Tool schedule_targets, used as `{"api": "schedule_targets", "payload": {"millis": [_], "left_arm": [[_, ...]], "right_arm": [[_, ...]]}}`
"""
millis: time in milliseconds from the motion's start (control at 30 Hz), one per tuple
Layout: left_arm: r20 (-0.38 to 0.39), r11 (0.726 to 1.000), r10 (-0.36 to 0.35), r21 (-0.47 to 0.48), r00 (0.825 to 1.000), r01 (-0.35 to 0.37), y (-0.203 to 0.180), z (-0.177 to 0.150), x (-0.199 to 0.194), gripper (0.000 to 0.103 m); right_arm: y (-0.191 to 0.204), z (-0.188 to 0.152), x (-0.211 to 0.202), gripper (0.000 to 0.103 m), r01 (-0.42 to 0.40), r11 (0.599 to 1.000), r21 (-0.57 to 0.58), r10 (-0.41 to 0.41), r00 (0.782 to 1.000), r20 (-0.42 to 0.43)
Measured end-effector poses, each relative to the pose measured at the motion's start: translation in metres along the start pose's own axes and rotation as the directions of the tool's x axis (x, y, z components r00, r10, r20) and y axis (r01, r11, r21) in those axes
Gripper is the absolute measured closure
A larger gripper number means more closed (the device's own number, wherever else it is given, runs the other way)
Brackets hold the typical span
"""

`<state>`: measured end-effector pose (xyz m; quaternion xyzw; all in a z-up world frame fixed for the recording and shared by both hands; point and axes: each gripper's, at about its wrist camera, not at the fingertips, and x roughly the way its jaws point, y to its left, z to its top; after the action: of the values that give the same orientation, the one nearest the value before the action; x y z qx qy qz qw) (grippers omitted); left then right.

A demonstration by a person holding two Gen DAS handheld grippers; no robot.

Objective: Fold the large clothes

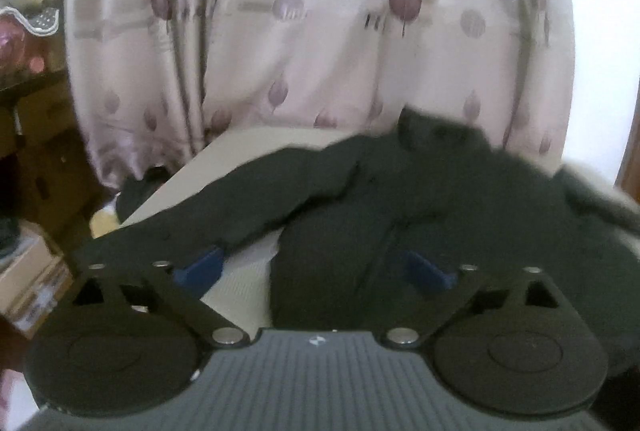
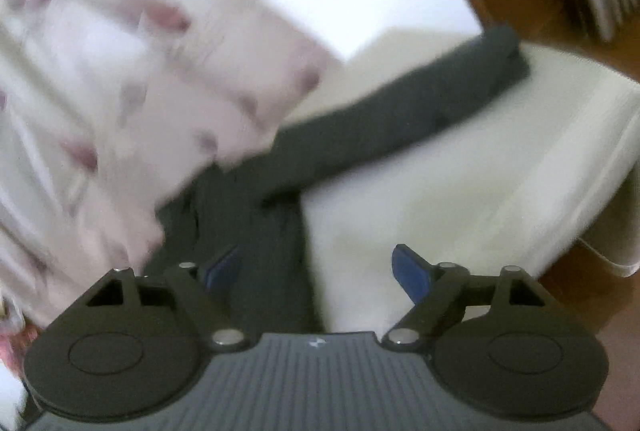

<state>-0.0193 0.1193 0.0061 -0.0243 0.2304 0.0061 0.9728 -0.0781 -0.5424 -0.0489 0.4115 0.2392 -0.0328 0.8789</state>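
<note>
Dark jacket (image 1: 400,199) lies spread on the bed (image 2: 460,171), sleeves out sideways. Left gripper (image 1: 316,269) and right gripper (image 2: 316,271) hover over its near hem, jaws apart, empty.

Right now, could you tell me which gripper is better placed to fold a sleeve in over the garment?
Probably the left. The left gripper hangs open with one sleeve of the dark garment right at its fingers. The right gripper, also open, has its sleeve stretching far away across the white surface.

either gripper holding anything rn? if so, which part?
Nothing held. Left gripper and right gripper both have jaws wide open over the dark garment, which lies spread on the white surface.
</note>
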Motion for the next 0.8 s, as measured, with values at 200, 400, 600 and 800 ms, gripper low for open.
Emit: {"api": "schedule_targets", "payload": {"millis": [200, 400, 600, 800], "left_arm": [[0.020, 0.992, -0.105, -0.064, 0.994, 0.106, -0.049, 0.017, 0.030, 0.003], [0.001, 0.992, -0.128, -0.014, 0.992, 0.128, -0.092, 0.015, 0.055, 0.002], [-0.070, 0.993, -0.113, -0.034, 0.991, 0.111, -0.097, 0.006, 0.080, 0.002], [-0.125, 0.993, -0.101, -0.075, 0.987, 0.092, -0.089, -0.002, 0.095, 0.002]], "right_arm": [[-0.061, 0.056, 0.039, 0.020, 0.038, 0.967, 0.251, -0.049, 0.998, 0.040], [-0.111, 0.098, 0.079, 0.020, 0.169, 0.916, 0.363, -0.214, 0.973, 0.086], [-0.133, 0.136, 0.110, 0.020, 0.172, 0.908, 0.383, -0.232, 0.966, 0.117], [-0.126, 0.160, 0.149, 0.089, 0.343, 0.902, 0.262, -0.371, 0.926, 0.065]]}}
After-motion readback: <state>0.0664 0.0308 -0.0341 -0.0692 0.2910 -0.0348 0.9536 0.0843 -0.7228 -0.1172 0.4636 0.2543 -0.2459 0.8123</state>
